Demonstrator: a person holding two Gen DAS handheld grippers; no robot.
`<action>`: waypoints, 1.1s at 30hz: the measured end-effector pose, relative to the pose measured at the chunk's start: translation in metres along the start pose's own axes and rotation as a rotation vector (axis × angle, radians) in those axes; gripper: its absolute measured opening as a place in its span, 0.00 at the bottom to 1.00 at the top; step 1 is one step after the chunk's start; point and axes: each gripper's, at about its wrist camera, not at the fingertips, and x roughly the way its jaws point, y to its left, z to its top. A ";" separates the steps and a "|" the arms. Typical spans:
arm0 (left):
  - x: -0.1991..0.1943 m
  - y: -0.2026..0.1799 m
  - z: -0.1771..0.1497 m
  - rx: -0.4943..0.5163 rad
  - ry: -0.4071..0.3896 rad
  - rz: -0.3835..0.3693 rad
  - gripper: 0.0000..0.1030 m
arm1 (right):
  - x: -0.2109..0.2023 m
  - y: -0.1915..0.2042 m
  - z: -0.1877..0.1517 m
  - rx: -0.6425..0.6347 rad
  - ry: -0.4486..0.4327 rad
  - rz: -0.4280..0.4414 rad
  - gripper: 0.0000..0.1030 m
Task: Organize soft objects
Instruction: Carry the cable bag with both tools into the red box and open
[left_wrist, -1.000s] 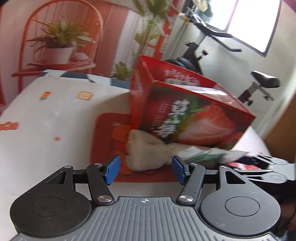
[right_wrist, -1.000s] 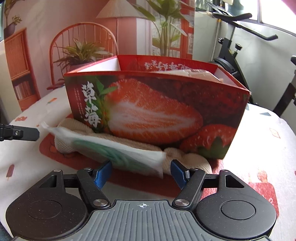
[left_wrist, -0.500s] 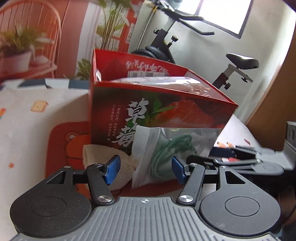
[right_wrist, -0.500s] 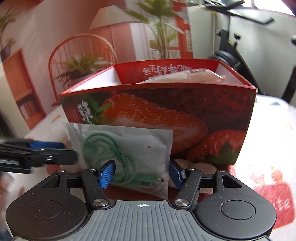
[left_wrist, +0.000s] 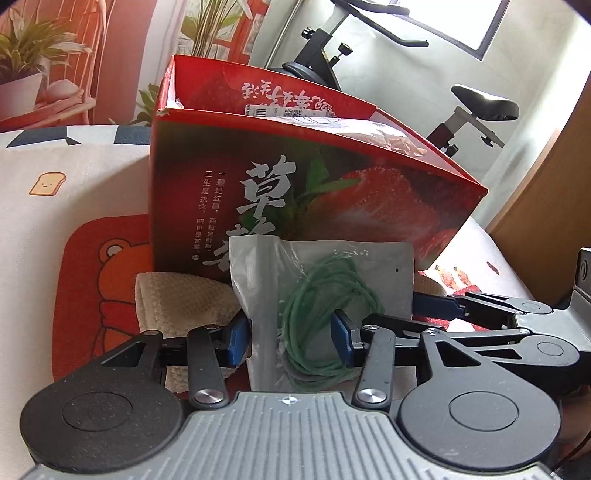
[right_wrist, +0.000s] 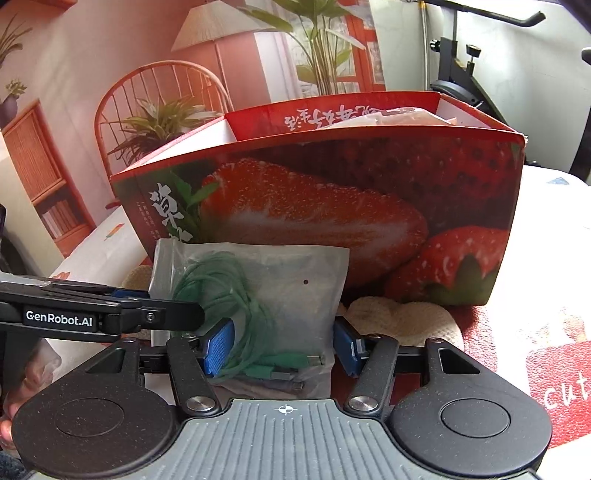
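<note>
The tall red strawberry box (left_wrist: 332, 206) fills mid-frame in both views, its open rim above the grippers; bare table (left_wrist: 55, 155) lies at left. A clear bag of green cable (right_wrist: 255, 295) stands upright before the box. The right gripper (right_wrist: 282, 350) and left gripper (left_wrist: 291, 341), jaws just closing, bracket it; whether the pads press it is unclear. A cream cloth (left_wrist: 181, 299) lies underneath.

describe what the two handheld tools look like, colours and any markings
Both match: the left tool and right tool have black linkage arms with silver pivot screws, blue pads, round black discs and a ribbed grey body. White "GenRobot.AI" lettering marks the left tool's side.
</note>
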 end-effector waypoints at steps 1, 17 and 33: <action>0.000 0.000 0.000 0.000 0.002 -0.003 0.44 | 0.000 0.001 0.000 0.000 0.000 0.004 0.49; -0.043 -0.014 0.001 -0.024 -0.089 -0.087 0.38 | -0.048 0.006 0.007 -0.018 -0.089 0.025 0.39; -0.078 -0.051 0.096 0.103 -0.319 -0.039 0.38 | -0.079 0.002 0.114 -0.116 -0.302 0.028 0.39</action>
